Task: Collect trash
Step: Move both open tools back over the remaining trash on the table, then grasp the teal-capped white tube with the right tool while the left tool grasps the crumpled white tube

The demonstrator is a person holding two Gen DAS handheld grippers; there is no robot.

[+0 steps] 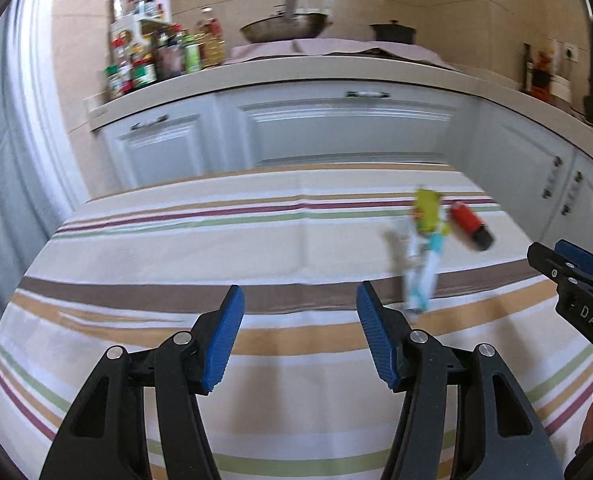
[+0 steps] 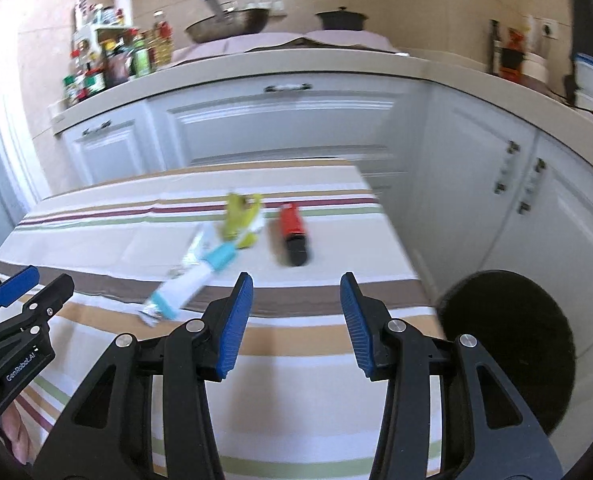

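Item: trash on a striped tablecloth (image 1: 176,248), three pieces, grouped toward the far right part of the table.

1. White-and-teal wrapper (image 2: 192,280). Long, flat, crinkled, lying nearest the grippers, its far end touching the yellow piece. Judged very light and limp; likely to slide on the cloth if pushed. Best hold: pinch across the narrow width near the middle or at a raised crumpled end, pads low to the cloth.

2. Yellow-green packet (image 2: 242,218). Crumpled, partly standing up off the cloth. Judged light, soft, springy; upstanding folds offer an easy pinch from above.

3. Red-and-black cylinder (image 2: 292,236). Lies on its side just right of the packet, apart from it. Exact kind cannot be told through the blur. Judged stiffer and heavier than the wrappers, smooth, apt to roll; grip across the body, not along it.

Tools: left gripper (image 1: 300,336) jaws apart, nothing between them, short of the wrapper. Right gripper (image 2: 296,324) jaws apart, empty, likewise short of the trash.

Nearby: dark round bin (image 2: 508,344) beside the table at lower right, the likely destination.
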